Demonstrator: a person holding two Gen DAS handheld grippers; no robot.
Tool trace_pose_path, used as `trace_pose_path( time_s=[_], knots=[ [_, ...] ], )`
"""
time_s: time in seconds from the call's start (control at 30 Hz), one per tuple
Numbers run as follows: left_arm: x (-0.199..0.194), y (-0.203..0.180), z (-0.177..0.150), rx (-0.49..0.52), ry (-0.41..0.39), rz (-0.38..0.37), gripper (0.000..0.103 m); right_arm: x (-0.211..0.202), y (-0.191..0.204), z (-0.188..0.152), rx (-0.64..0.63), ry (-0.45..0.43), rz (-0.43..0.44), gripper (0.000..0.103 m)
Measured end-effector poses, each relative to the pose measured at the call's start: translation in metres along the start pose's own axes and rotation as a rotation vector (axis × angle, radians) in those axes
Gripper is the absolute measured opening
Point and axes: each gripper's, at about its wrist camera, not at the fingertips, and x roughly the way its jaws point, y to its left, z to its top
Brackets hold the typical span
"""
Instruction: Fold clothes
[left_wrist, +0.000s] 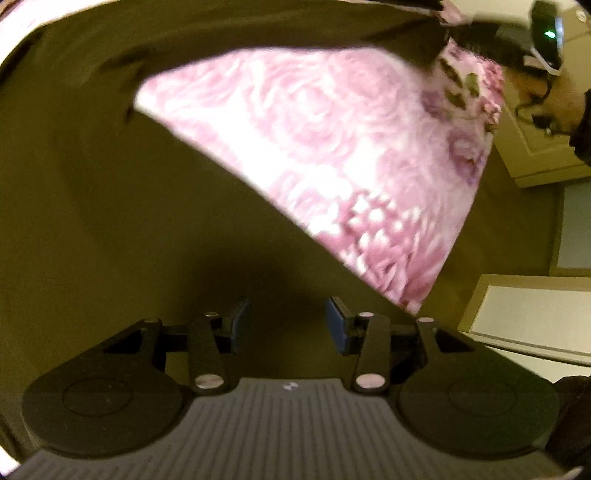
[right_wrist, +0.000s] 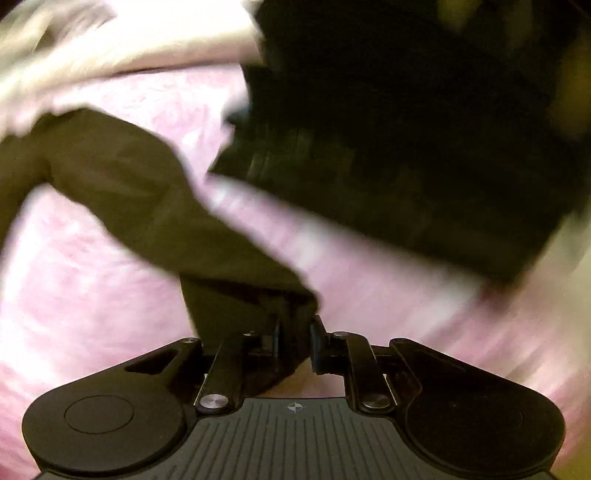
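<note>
Over pink floral bedsheet (left_wrist: 332, 147): right tool (right_wrist: 295, 336) pinches olive garment (right_wrist: 122, 177); left tool (left_wrist: 286, 321) agape, empty.

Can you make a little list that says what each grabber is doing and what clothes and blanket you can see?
surface: pink flowered bedspread
clothing: dark olive-green cloth garment, spread over the bedspread
left gripper: open, nothing between its fingers, above the olive garment
right gripper: shut on a strip of the olive garment, which stretches away from it
other clothing: black garment lying on the bedspread, beyond the right gripper
picture quality: right view blurred, so details are unclear
</note>
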Motion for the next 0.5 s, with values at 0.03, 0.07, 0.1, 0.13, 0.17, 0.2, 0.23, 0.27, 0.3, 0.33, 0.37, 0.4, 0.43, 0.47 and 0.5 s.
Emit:
trace_pose_path(
  time_s=[0.03, 0.07, 0.1, 0.13, 0.17, 0.2, 0.23, 0.27, 0.3, 0.33, 0.37, 0.4, 0.43, 0.47, 0.5],
  knots=[
    [-0.001, -0.003, 0.004, 0.006, -0.008, -0.005, 0.040, -0.019, 0.005, 0.008, -0.116, -0.083, -0.101, 0.014],
    [-0.003, -0.004, 0.006, 0.005, -0.015, -0.009, 0.040, -0.035, 0.012, 0.009, -0.207, -0.160, -0.185, 0.014],
    [-0.004, -0.005, 0.008, 0.004, -0.022, -0.012, 0.041, -0.051, 0.019, 0.010, -0.298, -0.235, -0.268, 0.015],
    [-0.005, -0.006, 0.010, 0.003, -0.026, -0.012, 0.041, -0.057, 0.025, 0.007, -0.339, -0.265, -0.307, 0.022],
    [-0.006, -0.006, 0.010, 0.002, -0.028, -0.009, 0.041, -0.056, 0.032, 0.000, -0.352, -0.238, -0.315, 0.029],
    [-0.006, -0.006, 0.010, 0.002, -0.028, -0.003, 0.041, -0.054, 0.038, -0.006, -0.365, -0.209, -0.322, 0.060],
    [-0.006, -0.005, 0.008, 0.001, -0.028, 0.003, 0.041, -0.042, 0.042, -0.015, -0.354, -0.125, -0.317, 0.095],
    [-0.007, -0.004, 0.006, -0.002, -0.025, 0.011, 0.041, -0.031, 0.046, -0.024, -0.342, -0.039, -0.311, 0.099],
    [-0.008, -0.003, 0.004, -0.005, -0.022, 0.017, 0.041, -0.023, 0.048, -0.033, -0.309, 0.027, -0.282, 0.099],
    [-0.010, -0.001, 0.000, -0.010, -0.021, 0.022, 0.041, -0.021, 0.049, -0.039, -0.258, 0.054, -0.260, 0.099],
    [-0.011, 0.001, -0.004, -0.015, -0.019, 0.028, 0.041, -0.021, 0.050, -0.042, -0.211, 0.063, -0.235, 0.099],
    [-0.012, 0.004, -0.009, -0.026, -0.015, 0.033, 0.041, -0.024, 0.051, -0.042, -0.150, 0.069, -0.208, 0.099],
    [-0.012, 0.006, -0.014, -0.038, -0.011, 0.038, 0.041, -0.025, 0.050, -0.039, -0.078, 0.064, -0.173, 0.099],
    [-0.012, 0.009, -0.019, -0.051, -0.008, 0.043, 0.041, -0.027, 0.050, -0.036, -0.005, 0.059, -0.136, 0.099],
    [-0.012, 0.011, -0.023, -0.064, -0.005, 0.044, 0.041, -0.029, 0.047, -0.030, 0.079, 0.040, -0.081, 0.099]
  ],
)
